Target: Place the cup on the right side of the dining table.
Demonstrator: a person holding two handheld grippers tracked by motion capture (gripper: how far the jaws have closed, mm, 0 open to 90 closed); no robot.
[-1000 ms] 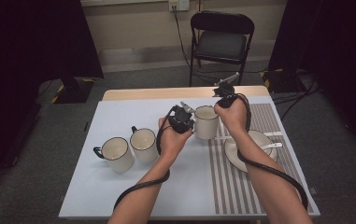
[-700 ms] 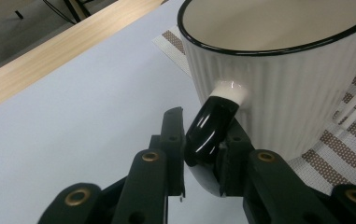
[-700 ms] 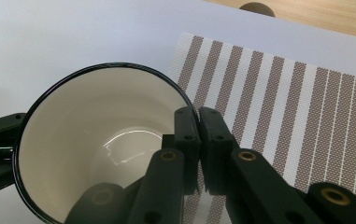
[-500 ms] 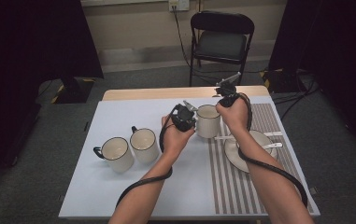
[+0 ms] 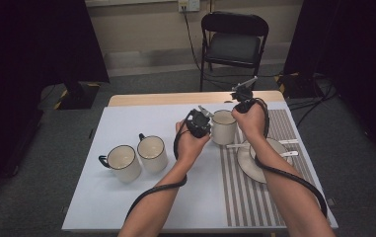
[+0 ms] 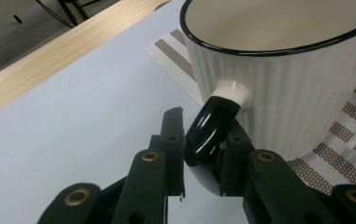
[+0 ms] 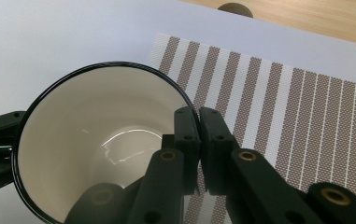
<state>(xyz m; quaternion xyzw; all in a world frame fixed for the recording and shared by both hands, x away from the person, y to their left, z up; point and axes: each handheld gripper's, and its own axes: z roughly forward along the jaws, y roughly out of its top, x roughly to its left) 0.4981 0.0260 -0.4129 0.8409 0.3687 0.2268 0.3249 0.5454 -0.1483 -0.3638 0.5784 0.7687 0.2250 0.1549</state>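
Nearest the person, two forearms are reaching up over the white-covered worktop, each trailing a black cable. To the left, two cream mugs with dark rims are standing side by side, well apart from the hands. To the right, a plate with a white utensil is lying on the striped placemat, under the right forearm.

Farther on, the left tongs are clenching the black handle of the ribbed cream mug; in the left gripper view the two jaws are pressing the handle from both sides. The mug is standing upright at the near left edge of the placemat, between the two hands.

The right tongs are pinching the mug's rim on the side away from the handle, one jaw sitting inside the cup and the other outside, with the wall gripped between them.

Beyond the worktop's wooden far edge, a black folding chair is standing against the wall.
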